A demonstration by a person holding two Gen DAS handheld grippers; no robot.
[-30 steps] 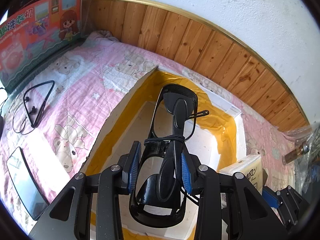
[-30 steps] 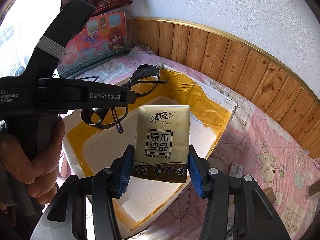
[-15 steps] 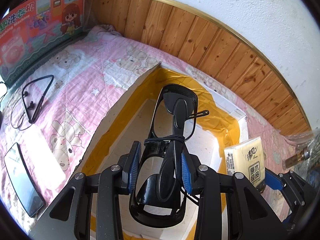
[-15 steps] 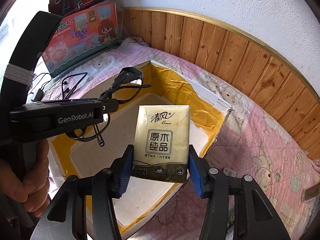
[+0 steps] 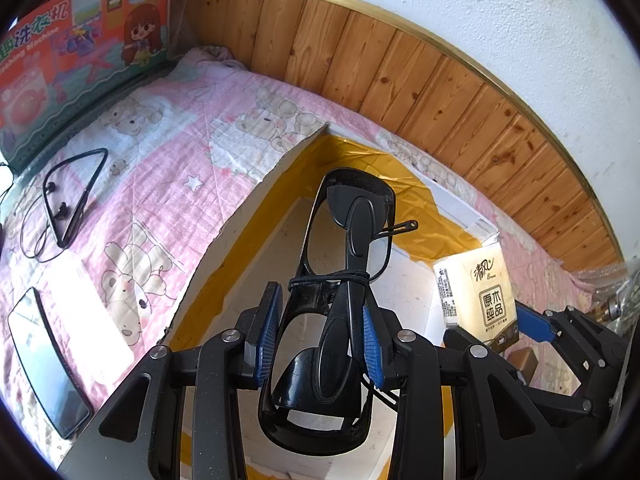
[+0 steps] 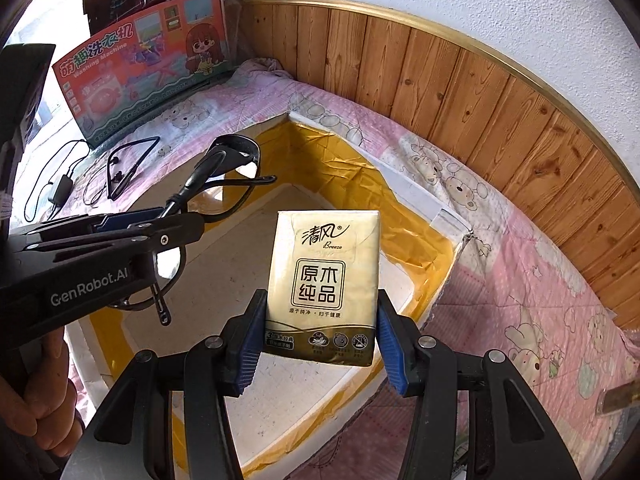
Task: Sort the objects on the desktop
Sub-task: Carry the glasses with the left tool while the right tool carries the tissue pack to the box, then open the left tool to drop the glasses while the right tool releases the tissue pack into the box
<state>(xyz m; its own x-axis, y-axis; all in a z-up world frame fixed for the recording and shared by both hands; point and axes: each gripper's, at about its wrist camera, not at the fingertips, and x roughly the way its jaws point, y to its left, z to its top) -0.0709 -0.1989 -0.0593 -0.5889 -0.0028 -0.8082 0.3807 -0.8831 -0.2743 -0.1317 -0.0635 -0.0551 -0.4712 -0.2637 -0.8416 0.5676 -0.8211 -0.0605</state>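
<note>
My left gripper [image 5: 320, 336] is shut on folded black glasses [image 5: 352, 240] and holds them above the open white foam box [image 5: 256, 200] lined with yellow tape. My right gripper [image 6: 320, 332] is shut on a gold tissue pack [image 6: 324, 276], held upright over the same box [image 6: 416, 192]. In the right wrist view the left gripper [image 6: 104, 236] with the glasses [image 6: 224, 176] is at the left. In the left wrist view the tissue pack [image 5: 480, 292] is at the right, over the box's right side.
The box sits on a pink bear-print quilt [image 5: 160, 184]. A neckband earphone [image 5: 72, 200] and a phone [image 5: 44, 360] lie on the quilt left of the box. A toy box [image 6: 144, 64] leans at the back left. Wood panelling [image 6: 480, 104] lines the wall.
Both grippers have moved forward over the box, still holding their objects. The tissue pack has come further into the left wrist view, beside the glasses.
</note>
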